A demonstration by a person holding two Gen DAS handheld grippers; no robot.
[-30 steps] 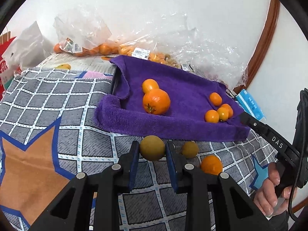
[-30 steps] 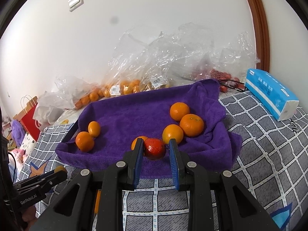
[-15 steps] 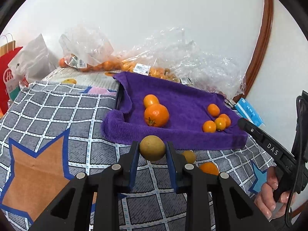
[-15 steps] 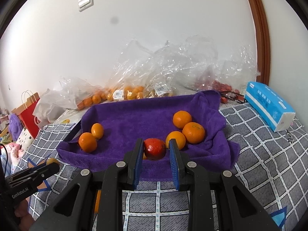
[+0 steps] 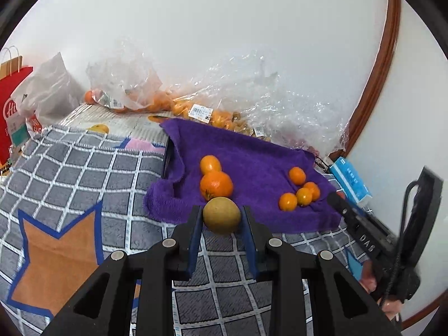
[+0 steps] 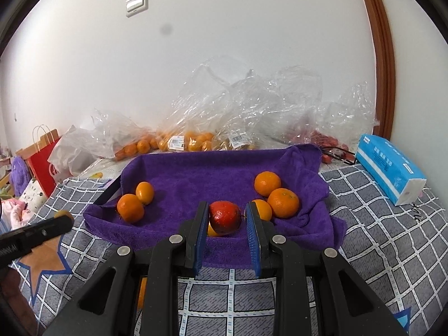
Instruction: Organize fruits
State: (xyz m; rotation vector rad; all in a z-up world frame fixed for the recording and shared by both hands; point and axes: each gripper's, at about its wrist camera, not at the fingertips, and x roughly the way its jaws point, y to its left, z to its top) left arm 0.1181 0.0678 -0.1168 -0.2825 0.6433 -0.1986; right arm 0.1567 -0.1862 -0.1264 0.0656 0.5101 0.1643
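A brownish-yellow round fruit [image 5: 221, 215] sits clamped between the 2 blue pads of the left gripper [image 5: 221, 218], held just above the near edge of the purple towel [image 5: 252, 154]. A red fruit [image 6: 224, 217] is pinched likewise in the right gripper [image 6: 225, 219], over the towel's near part. On the towel lie 2 oranges [image 5: 216, 184] at its left side and a cluster of 4 small oranges [image 5: 303, 196] at its right. The towel rests on a grey checked blanket [image 5: 84, 173]; clear plastic bags of fruit [image 6: 190, 140] line the wall, and a blue tissue pack [image 6: 392, 168] lies to the right.
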